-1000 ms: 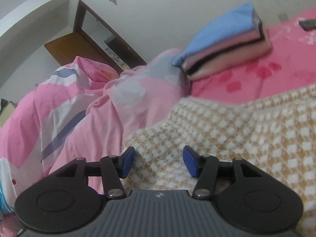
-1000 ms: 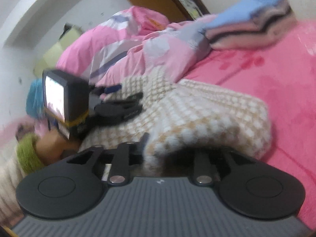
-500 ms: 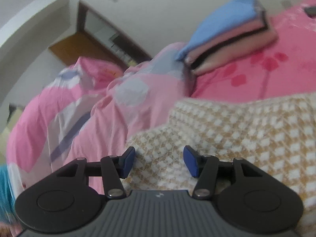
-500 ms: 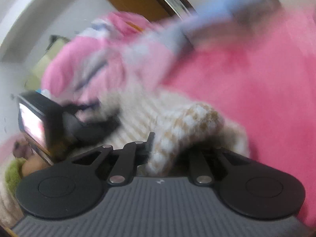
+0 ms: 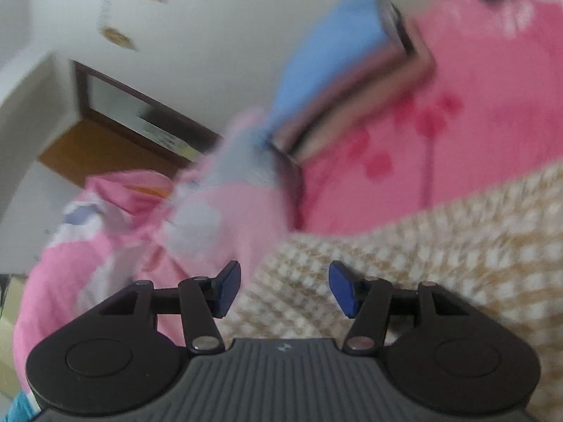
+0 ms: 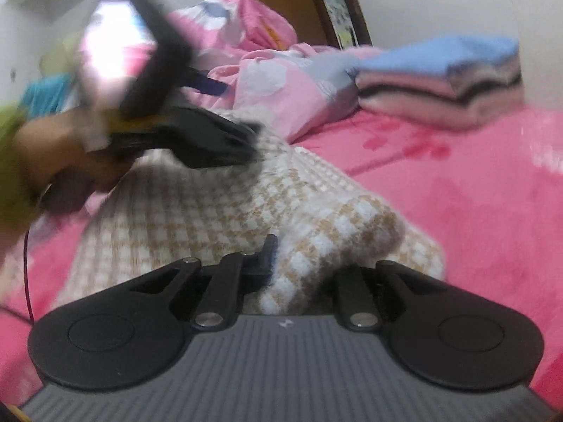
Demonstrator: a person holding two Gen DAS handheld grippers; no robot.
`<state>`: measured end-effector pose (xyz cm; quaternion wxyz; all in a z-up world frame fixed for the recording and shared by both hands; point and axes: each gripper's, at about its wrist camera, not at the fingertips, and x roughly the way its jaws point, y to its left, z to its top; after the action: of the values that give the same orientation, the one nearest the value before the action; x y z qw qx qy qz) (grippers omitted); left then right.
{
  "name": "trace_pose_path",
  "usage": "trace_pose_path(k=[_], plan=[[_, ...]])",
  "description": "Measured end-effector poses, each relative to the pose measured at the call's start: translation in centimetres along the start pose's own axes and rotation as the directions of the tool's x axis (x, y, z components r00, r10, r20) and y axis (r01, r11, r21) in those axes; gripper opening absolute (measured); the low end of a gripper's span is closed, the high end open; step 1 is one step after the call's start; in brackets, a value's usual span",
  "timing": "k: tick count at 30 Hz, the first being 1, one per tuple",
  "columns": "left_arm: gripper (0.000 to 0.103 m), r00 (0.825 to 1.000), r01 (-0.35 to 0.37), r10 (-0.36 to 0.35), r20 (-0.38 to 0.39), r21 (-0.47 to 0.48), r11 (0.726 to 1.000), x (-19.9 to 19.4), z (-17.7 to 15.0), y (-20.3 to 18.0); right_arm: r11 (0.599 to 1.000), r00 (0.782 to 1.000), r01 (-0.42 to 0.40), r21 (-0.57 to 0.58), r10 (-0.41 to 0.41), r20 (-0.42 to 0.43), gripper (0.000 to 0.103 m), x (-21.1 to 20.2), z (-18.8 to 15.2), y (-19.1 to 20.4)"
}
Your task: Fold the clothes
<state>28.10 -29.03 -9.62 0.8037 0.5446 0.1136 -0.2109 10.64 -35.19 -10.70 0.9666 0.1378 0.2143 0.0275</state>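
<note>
- Compared with 1 second ago, the right gripper [image 6: 299,263] has been closing its jaws on a bunched ridge of the checked sweater [image 6: 218,218], and that ridge is now standing up pinched between them; the left gripper [image 5: 285,288] has slid sideways over the cloth and rolled, so the room is now tilting more steeply in its view.
- Right fingers are sitting nearly together, with the tan-and-white knit filling the narrow gap between them; only 1 finger [image 6: 269,253] is showing, the other is buried under the fold.
- Left fingers [image 5: 227,290] are standing about halfway apart and gripping nothing; the sweater [image 5: 404,267] is lying under and ahead of them, and whether the tips are brushing it I cannot tell through the blur.
- The sweater is lying partly folded on the pink bed sheet [image 6: 475,193], its long axis running away from the right gripper toward the crumpled pink quilt [image 6: 281,84], with the far end beneath the left gripper [image 6: 211,137].
- The left gripper is coming in from the left side in a person's hand [image 6: 70,154] with a green cuff.
- A stack of folded clothes [image 6: 440,81], blue on top, is sitting well apart at the far right.
- My guess is the next move is turning on that pinched ridge: the right hand is the nearer one, and carrying it toward the left gripper's end would be doubling the sweater along its length.
</note>
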Motion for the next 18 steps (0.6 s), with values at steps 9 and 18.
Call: trace_pose_path(k=[9, 18], plan=[[0.047, 0.997, 0.072, -0.074, -0.031, -0.079, 0.994, 1.6, -1.4, 0.0, 0.883, 0.976, -0.211, 0.419, 0.212, 0.044, 0.031, 0.1, -0.1, -7.0], [0.047, 0.997, 0.062, -0.068, -0.026, -0.163, 0.985, 1.6, -2.3, 0.6, 0.913, 0.978, -0.207, 0.351, 0.186, 0.093, 0.022, 1.7, 1.4, -6.3]])
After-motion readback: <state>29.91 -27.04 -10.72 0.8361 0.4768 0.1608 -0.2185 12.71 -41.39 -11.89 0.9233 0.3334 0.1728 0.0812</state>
